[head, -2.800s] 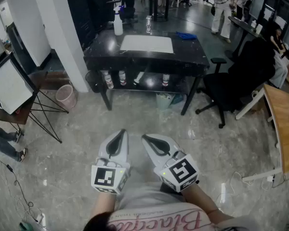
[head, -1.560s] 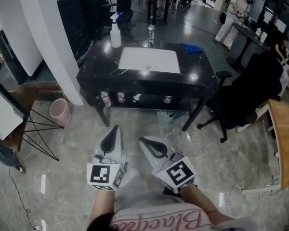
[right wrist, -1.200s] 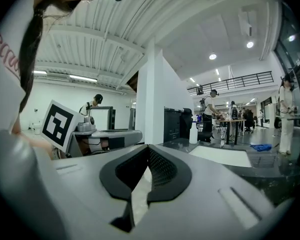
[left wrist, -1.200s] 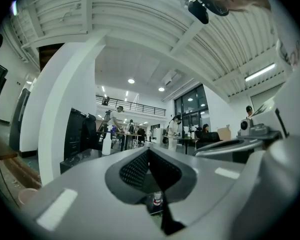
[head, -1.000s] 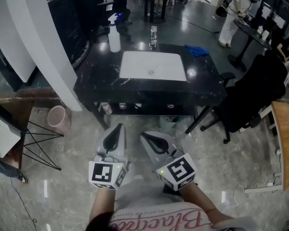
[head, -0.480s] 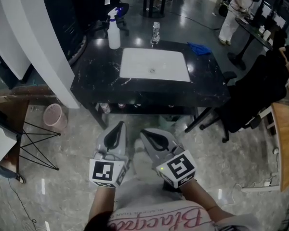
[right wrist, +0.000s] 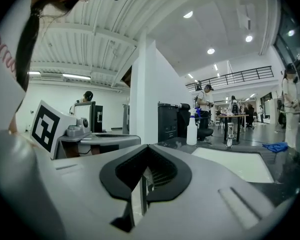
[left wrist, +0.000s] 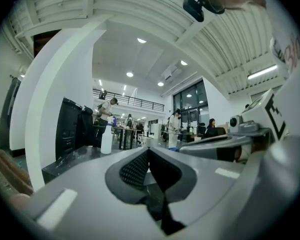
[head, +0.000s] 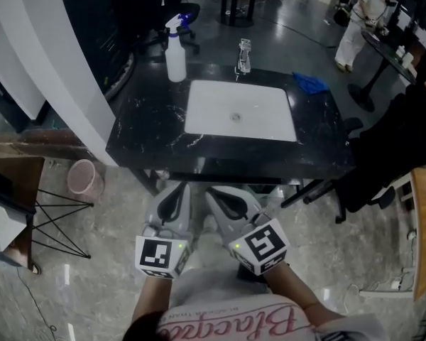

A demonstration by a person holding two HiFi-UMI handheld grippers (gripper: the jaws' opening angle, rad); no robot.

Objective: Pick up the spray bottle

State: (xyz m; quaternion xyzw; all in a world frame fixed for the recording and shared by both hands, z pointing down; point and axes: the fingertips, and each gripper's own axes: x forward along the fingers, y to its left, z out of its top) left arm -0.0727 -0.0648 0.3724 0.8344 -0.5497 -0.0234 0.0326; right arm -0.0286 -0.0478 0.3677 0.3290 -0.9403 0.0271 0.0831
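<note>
Both claws are held low and close to the person's body, side by side and pointing roughly level toward the black counter [head: 145, 123], short of its near edge. The left claw [head: 176, 192] has its jaws pressed together with nothing between them. The right claw [head: 218, 196] looks likewise closed and empty. Carried that way, they seem to be in a travelling pose rather than set for a grasp, so the reach has not begun.

The spray bottle [head: 175, 50] stands upright at the far left corner of the counter, white with a blue-tipped trigger head, well apart from both claws. Because it sits on the far side, I judge that a claw must cross the counter's whole depth to get to it. The left claw is on the more direct line.

A white rectangular mat [head: 240, 111] lies flat in the middle of the counter and blocks nothing. A clear drinking bottle [head: 244, 55] stands at the far edge, to the right of the spray bottle and apart from it. A blue cloth [head: 311, 83] lies near the far right corner. Neither crowds the target.

A white pillar [head: 35, 41] and a dark cabinet [head: 99, 20] close in on the counter's left side, which probably rules out coming at the bottle from there. A pink waste bin [head: 81, 178] sits on the floor by the left end, and a black office chair [head: 390, 148] stands to the right.
</note>
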